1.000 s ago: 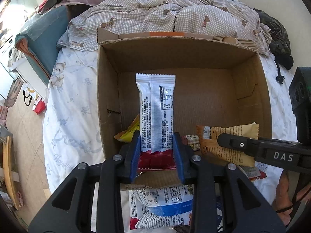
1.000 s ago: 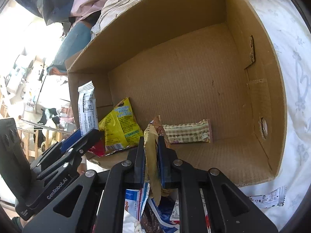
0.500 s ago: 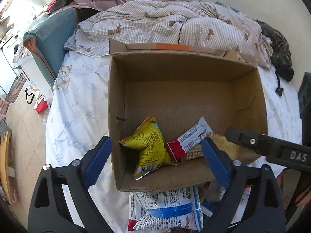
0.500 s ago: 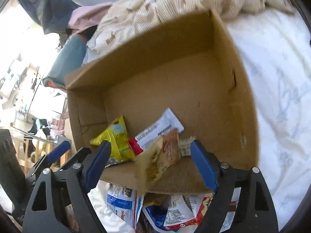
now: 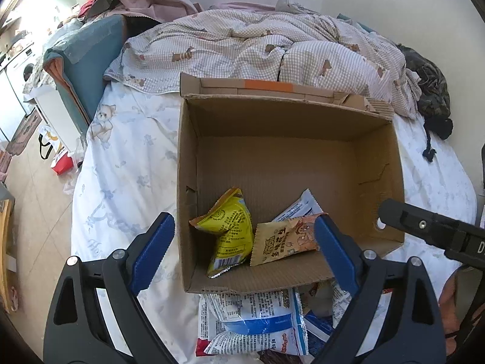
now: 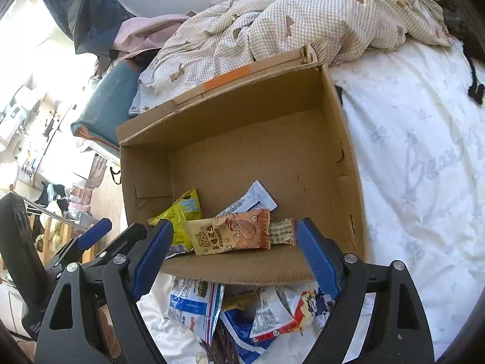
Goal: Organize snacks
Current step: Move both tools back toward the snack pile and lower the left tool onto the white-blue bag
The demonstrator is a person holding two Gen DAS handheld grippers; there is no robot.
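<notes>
An open cardboard box [image 5: 379, 157] [image 6: 342, 139] stands on the bed. Inside at its near end lie a yellow packet [image 5: 230, 227] [image 6: 178, 215], a tan peanut packet [image 5: 285, 242] [image 6: 230, 235], a white wrapper [image 5: 298, 207] [image 6: 251, 201] under it and a small checked bar [image 6: 282, 232]. My left gripper [image 5: 244, 244] is open and empty above the box's near wall. My right gripper [image 6: 235, 251] is open and empty, also over the near wall. A heap of loose snack packets [image 5: 254, 321] [image 6: 248, 312] lies on the sheet in front of the box.
A rumpled checked quilt [image 5: 257, 48] [image 6: 303, 15] lies behind the box. A dark garment [image 5: 430, 91] sits at the bed's far right. A blue cushion [image 5: 81, 60] stands left. The bed's edge drops to the floor on the left [image 5: 36, 197].
Both grippers opened and let go: the white wrapper from the left and the tan packet from the right now lie in the box. Both grippers pulled back and up.
</notes>
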